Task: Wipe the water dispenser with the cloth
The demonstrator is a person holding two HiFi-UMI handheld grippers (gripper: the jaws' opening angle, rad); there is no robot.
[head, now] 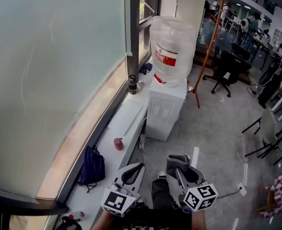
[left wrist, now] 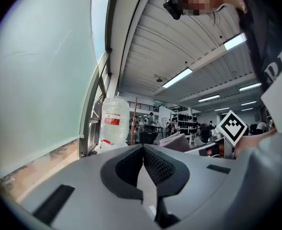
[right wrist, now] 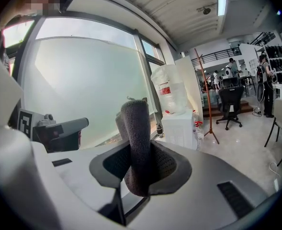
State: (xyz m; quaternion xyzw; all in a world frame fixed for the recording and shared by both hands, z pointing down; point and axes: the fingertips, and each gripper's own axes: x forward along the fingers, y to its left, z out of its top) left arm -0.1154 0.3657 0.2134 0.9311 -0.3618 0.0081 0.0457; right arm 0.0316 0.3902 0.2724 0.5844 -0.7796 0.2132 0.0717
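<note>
The white water dispenser [head: 165, 108] stands on the floor by the window ledge, with a clear bottle [head: 172, 49] bearing a red label on top. It also shows far off as the dispenser [right wrist: 181, 126] in the right gripper view and as the bottle [left wrist: 114, 126] in the left gripper view. My right gripper [head: 179, 166] is shut on a folded grey cloth [right wrist: 137, 145], which sticks up between its jaws. My left gripper [head: 133, 171] is shut with nothing in it, its pads touching. Both are held low, well short of the dispenser.
A white window ledge [head: 126, 123] runs along the left with a dark flask [head: 132, 84], a small red object [head: 118, 143] and a dark bag [head: 92, 166]. A black office chair [head: 225, 71], an orange pole [head: 208, 47] and floor cables [head: 148, 145] lie beyond.
</note>
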